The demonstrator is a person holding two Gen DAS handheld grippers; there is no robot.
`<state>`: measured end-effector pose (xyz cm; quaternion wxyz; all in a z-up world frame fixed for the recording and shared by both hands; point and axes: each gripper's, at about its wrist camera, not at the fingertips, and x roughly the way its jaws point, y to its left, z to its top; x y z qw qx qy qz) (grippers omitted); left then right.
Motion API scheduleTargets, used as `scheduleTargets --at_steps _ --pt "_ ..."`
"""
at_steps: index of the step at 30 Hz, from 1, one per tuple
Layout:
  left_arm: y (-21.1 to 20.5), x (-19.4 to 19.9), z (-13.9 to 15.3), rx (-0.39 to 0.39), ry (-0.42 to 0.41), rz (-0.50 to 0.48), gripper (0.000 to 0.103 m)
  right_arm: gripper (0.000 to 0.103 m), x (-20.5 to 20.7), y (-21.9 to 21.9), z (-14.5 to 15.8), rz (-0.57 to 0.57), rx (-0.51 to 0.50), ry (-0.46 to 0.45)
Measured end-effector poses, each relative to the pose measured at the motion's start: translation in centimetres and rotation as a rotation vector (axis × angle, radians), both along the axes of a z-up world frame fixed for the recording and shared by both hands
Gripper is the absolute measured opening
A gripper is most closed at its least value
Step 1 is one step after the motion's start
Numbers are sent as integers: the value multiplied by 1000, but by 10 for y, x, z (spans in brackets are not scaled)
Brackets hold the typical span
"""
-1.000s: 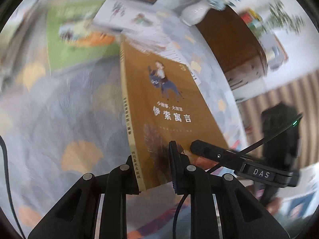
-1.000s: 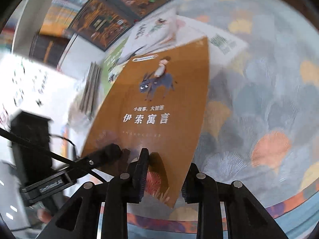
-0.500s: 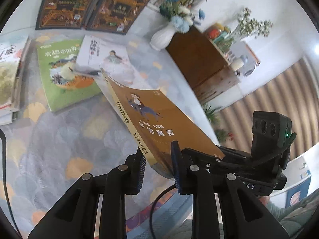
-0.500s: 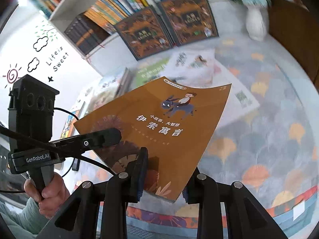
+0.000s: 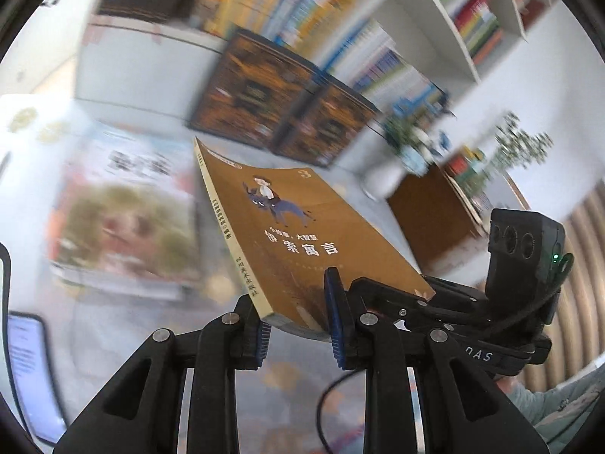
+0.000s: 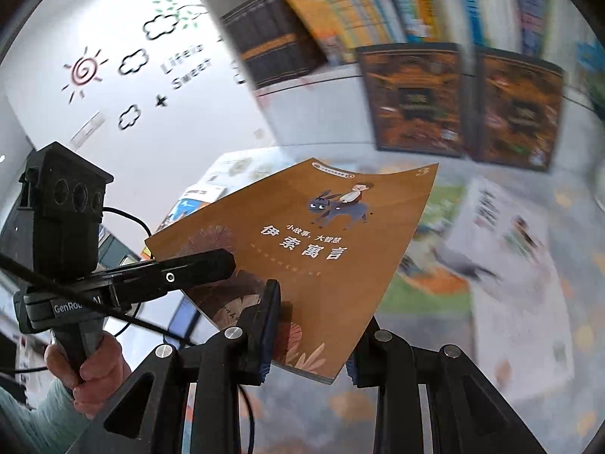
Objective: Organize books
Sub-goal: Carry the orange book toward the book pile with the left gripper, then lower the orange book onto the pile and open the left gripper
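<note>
I am now lifting the brown book (image 5: pixel 302 234) off the counter toward the bookshelf (image 6: pixel 378 11), my left tool (image 5: pixel 297 325) and right tool (image 6: pixel 314 333) both pinching it.

Each view looks forward along its own gripper's two fingers, tilted downward, very near the brown book (image 5: pixel 302 234) (image 6: pixel 310 249) filling its centre. The left wrist camera looks from the book's spine side, the right wrist camera from its open-edge side. Both share the book, the bookshelf (image 5: pixel 378 56) (image 6: pixel 378 11) behind and the opposite gripper.
</note>
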<state>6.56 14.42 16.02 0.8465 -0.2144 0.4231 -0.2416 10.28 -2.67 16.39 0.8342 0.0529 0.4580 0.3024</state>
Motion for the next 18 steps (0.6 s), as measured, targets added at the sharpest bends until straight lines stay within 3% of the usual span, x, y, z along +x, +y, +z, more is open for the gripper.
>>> scheduleTargets --at_steps 10,18 --pt "68 52 -46 20 60 146 22 29 69 78 -41 68 -46 43" --pt "98 78 -85 4 133 245 21 30 90 100 -71 73 -36 113"
